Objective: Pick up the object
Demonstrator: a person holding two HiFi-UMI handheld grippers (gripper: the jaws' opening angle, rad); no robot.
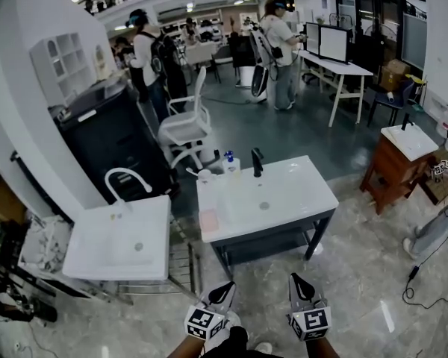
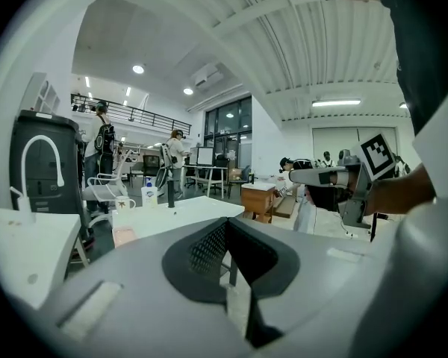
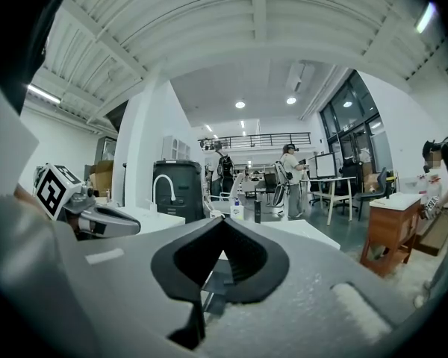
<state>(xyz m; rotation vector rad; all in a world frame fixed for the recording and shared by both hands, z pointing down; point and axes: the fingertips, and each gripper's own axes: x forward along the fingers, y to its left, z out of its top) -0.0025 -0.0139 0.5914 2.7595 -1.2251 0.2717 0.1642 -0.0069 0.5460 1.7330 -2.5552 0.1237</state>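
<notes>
A white washbasin table (image 1: 299,200) stands ahead of me. At its back edge are a black faucet (image 1: 257,162), a small bottle with a blue cap (image 1: 229,161) and a white cup (image 1: 204,176). A pink pad (image 1: 209,220) lies at its front left corner. My left gripper (image 1: 222,295) and right gripper (image 1: 299,286) hang side by side in front of the table, well short of it, both shut and empty. The left gripper view shows its jaws (image 2: 225,222) together, with the bottle (image 2: 148,194) far off. In the right gripper view the jaws (image 3: 222,222) also meet.
A second white basin (image 1: 97,252) with a white faucet (image 1: 123,181) stands at the left by a dark cabinet (image 1: 112,140). Behind the table is a white chair (image 1: 187,125), and at the right a wooden cabinet (image 1: 399,162). People stand at the back and at the right edge.
</notes>
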